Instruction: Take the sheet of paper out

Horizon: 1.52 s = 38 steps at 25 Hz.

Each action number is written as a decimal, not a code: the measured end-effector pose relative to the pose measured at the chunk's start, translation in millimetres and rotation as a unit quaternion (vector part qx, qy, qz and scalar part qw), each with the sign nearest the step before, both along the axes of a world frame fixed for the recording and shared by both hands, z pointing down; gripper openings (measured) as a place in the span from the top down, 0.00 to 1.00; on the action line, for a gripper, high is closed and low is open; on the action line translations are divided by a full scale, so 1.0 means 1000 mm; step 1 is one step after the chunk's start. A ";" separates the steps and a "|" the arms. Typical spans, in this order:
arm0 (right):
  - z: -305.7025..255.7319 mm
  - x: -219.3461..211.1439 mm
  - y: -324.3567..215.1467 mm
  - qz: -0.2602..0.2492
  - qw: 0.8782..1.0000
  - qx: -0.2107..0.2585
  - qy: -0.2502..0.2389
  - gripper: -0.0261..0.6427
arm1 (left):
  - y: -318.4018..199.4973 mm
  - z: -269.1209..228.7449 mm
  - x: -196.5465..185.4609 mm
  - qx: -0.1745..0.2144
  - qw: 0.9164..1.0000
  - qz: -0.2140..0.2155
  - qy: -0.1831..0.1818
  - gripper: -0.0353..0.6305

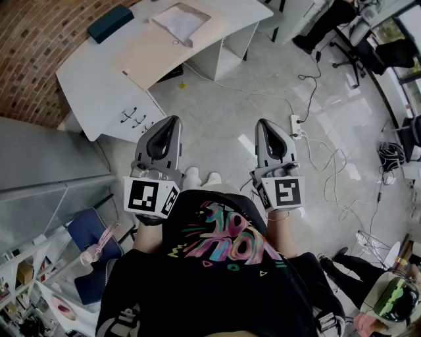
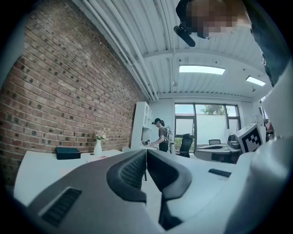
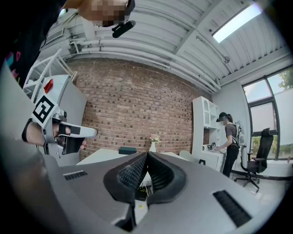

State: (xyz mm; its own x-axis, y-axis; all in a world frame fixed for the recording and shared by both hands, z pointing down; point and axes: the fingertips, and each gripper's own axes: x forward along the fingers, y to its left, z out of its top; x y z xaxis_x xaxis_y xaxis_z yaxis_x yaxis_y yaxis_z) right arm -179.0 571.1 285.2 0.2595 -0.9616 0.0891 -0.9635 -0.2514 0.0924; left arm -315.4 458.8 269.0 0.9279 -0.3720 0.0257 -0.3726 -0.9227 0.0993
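Brick, red-brown, filled the wall (image 1: 39,59) at ten o'clock in the head view, and pale polished floor (image 1: 230,112) spread from the centre out to three o'clock. A white surface (image 1: 92,79) with a tan panel (image 1: 158,49) stood at eleven to twelve o'clock, well apart from the person (image 1: 217,263). Lower, near the body, the left tool (image 1: 172,122) and the right tool (image 1: 266,125) pointed level toward it, side by side. Each tool's own view showed its jaws pressed together with nothing between them. A dark box (image 1: 110,23) lay on the surface's far end at eleven o'clock. The sheet of paper (image 1: 179,20) lay at twelve o'clock on the tan panel, seemingly inside a clear sleeve or tray, though that was too small to settle. By these views the task had not begun. The paper sat untouched, and the approach, the opening of a tool, the grasp and the pull-out were all left to do.
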 end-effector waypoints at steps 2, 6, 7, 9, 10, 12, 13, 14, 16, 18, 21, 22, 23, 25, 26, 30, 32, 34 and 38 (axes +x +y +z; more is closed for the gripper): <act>-0.003 0.001 0.004 0.002 1.000 0.006 -0.005 0.93 | 0.005 0.000 0.001 -0.001 1.000 -0.001 0.000 0.91; -0.007 0.004 0.009 -0.006 1.000 0.022 -0.013 0.93 | 0.014 0.000 0.008 -0.001 1.000 -0.007 -0.001 0.91; -0.007 0.006 0.011 -0.009 1.000 0.021 -0.014 0.93 | 0.017 0.001 0.011 -0.001 1.000 -0.008 -0.001 0.91; -0.004 0.009 0.015 -0.015 1.000 0.009 -0.014 0.93 | 0.023 0.003 0.016 0.000 1.000 -0.012 -0.003 0.91; -0.002 0.011 0.016 -0.018 1.000 0.005 -0.015 0.93 | 0.025 0.004 0.018 0.001 1.000 -0.015 -0.004 0.91; -0.004 0.016 0.014 -0.027 0.999 0.023 -0.021 0.93 | 0.028 0.005 0.022 0.002 1.000 -0.021 -0.004 0.91; -0.004 0.018 0.013 -0.031 0.999 0.030 -0.025 0.93 | 0.028 0.006 0.023 0.001 1.000 -0.025 -0.005 0.91; -0.003 0.020 0.011 -0.034 0.999 0.031 -0.028 0.93 | 0.027 0.007 0.024 -0.001 1.000 -0.030 -0.007 0.91; 0.003 0.025 0.006 -0.040 0.998 0.025 -0.032 0.93 | 0.021 0.011 0.026 -0.004 0.999 -0.039 -0.010 0.91; 0.012 0.031 -0.002 -0.048 0.998 0.013 -0.033 0.93 | 0.011 0.015 0.030 -0.008 0.999 -0.049 -0.012 0.91; 0.017 0.042 -0.028 -0.057 0.997 0.013 -0.041 0.93 | -0.013 0.023 0.038 -0.013 0.998 -0.062 -0.013 0.91; 0.019 0.048 -0.039 -0.058 0.997 0.011 -0.044 0.93 | -0.024 0.025 0.043 -0.014 0.998 -0.065 -0.013 0.91; 0.024 0.055 -0.051 -0.059 0.997 0.000 -0.045 0.93 | -0.036 0.028 0.049 -0.014 0.998 -0.067 -0.014 0.91; 0.035 0.070 -0.078 -0.064 0.997 -0.015 -0.044 0.93 | -0.064 0.031 0.062 -0.015 0.997 -0.071 -0.015 0.91; 0.037 0.078 -0.094 -0.068 0.997 -0.012 -0.043 0.93 | -0.080 0.031 0.070 -0.016 0.997 -0.073 -0.014 0.91; 0.029 0.104 -0.173 -0.074 0.996 0.006 -0.043 0.93 | -0.154 0.033 0.099 -0.016 0.997 -0.075 -0.013 0.91; 0.022 0.117 -0.213 -0.072 0.996 0.013 -0.047 0.93 | -0.193 0.033 0.113 -0.016 0.997 -0.073 -0.014 0.91; 0.018 0.131 -0.249 -0.071 0.996 0.013 -0.045 0.93 | -0.230 0.032 0.127 -0.019 0.997 -0.070 -0.017 0.91; 0.014 0.155 -0.310 -0.065 0.997 0.008 -0.041 0.93 | -0.291 0.034 0.150 -0.026 0.997 -0.064 -0.026 0.91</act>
State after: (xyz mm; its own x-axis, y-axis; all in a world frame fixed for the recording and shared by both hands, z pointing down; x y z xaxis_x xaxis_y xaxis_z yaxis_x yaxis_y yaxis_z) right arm -23.6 260.7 298.9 0.1246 -0.9882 0.0885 -0.9922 -0.1244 0.0085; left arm -165.7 167.6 303.0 0.8694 -0.4848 0.0953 -0.4935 -0.8609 0.1232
